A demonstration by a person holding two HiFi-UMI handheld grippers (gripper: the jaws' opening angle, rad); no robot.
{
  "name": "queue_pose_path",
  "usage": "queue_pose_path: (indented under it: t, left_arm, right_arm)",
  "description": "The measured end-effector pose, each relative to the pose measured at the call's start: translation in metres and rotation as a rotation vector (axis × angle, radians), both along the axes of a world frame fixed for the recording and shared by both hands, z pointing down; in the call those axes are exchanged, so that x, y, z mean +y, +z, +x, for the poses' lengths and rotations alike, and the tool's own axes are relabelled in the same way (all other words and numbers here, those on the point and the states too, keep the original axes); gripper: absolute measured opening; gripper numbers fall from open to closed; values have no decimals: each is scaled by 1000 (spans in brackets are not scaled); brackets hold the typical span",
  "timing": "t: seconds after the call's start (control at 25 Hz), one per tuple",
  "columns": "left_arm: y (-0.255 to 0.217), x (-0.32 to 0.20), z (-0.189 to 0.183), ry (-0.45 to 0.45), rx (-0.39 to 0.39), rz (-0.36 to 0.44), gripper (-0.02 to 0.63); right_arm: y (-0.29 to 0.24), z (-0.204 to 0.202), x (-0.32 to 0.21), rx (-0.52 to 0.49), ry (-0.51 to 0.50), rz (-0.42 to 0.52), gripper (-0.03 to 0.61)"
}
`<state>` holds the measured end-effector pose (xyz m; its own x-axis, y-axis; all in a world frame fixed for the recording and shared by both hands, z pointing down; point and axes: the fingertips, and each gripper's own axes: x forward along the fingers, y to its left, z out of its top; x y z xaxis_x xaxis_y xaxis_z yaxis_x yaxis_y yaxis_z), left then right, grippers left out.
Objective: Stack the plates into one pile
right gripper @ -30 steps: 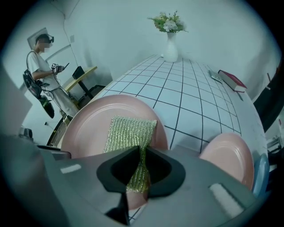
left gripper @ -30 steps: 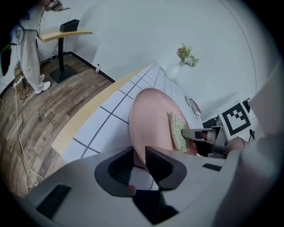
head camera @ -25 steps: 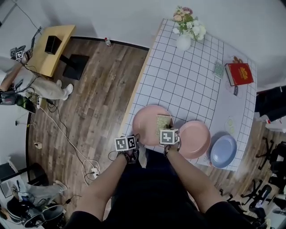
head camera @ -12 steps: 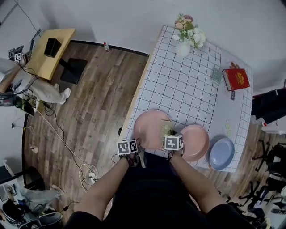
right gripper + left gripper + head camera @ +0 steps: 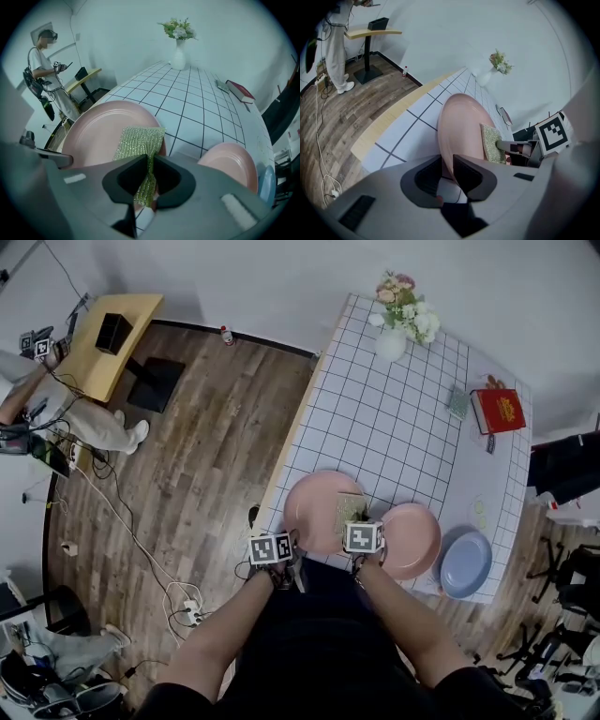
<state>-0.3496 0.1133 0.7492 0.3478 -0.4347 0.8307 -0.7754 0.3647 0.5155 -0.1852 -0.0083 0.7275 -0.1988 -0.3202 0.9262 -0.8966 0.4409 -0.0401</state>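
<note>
While pinching the near rim of the face-up larger pink plate (image 5: pixel 459 124) in the left gripper (image 5: pixel 446 169), clamps a green sponge (image 5: pixel 138 140) in the right gripper (image 5: pixel 151 180), long axis running straight ahead of those jaws onto that plate. Shows three plates: smaller pink plate (image 5: pixel 414 542) just right of the right gripper, blue plate (image 5: pixel 467 565) beyond; one sponge. Holds forearms side by side, grippers tilted steeply down.

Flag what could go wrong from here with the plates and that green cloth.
1. The left claw grips the large pink plate only by its near rim; it may slip or tip.
2. The green cloth, pinched in the right claw, lies on that plate and could end up trapped in the pile.
3. The blue plate sits near the table's edge; a nudge might push it off.
</note>
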Motion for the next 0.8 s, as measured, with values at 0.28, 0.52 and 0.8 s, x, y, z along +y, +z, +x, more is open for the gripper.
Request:
queue_pose_path:
  t: [0.28, 0.52, 0.8]
  left_arm:
    - [-1, 0, 2, -2, 6, 3, 71]
    - [-2, 1, 2, -6, 19, 14, 71]
    - [-3, 1, 2, -9, 24, 23, 71]
  right_arm:
    - [14, -16, 2, -17, -2, -36, 55]
    - [12, -41, 5, -97, 15, -90, 55]
    - [12, -73, 10, -170, 9, -112, 55]
